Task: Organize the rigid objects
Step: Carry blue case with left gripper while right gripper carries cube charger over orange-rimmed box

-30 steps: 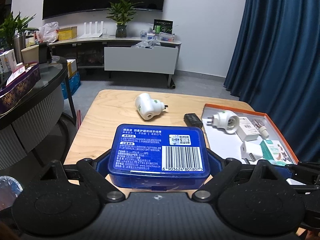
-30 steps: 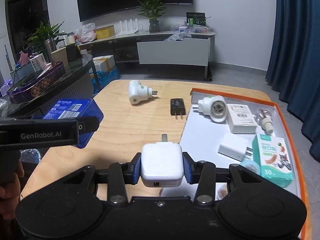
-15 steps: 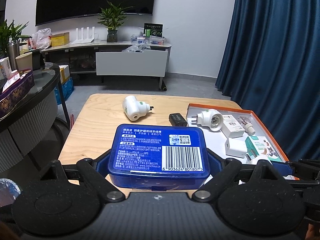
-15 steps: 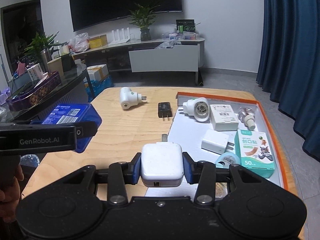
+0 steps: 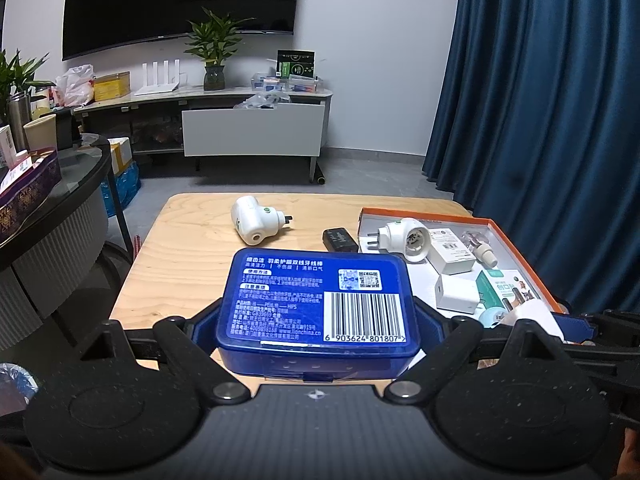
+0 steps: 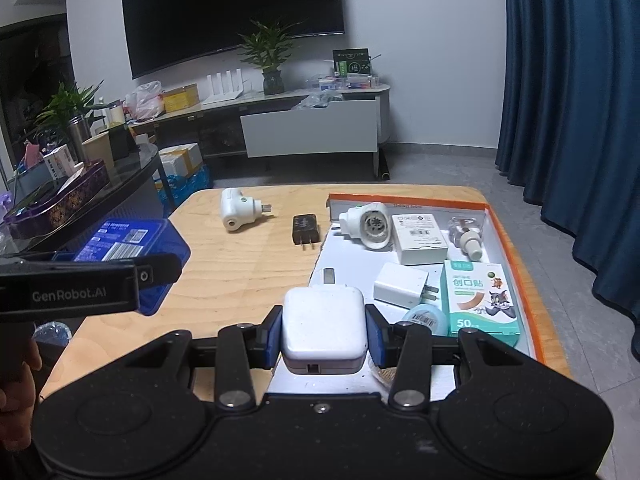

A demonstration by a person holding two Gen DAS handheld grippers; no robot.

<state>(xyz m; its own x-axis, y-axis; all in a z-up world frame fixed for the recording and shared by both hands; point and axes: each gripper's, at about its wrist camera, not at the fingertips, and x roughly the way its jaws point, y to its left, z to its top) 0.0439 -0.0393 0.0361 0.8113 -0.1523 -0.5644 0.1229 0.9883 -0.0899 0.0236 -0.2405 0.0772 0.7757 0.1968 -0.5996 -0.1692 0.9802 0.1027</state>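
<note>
The left tool clamps a blue dental-floss box above the counter. The right tool grips a white charger cube over the orange-rimmed tray, at its 7 o'clock corner. A white plug-in vaporizer and black adapter lie at the tray's 9 o'clock.

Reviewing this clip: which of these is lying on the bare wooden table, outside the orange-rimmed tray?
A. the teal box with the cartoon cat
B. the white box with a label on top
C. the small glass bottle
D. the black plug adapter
D: the black plug adapter lies on the wooden table just left of the orange-rimmed tray, while the other three sit inside the tray.
</note>
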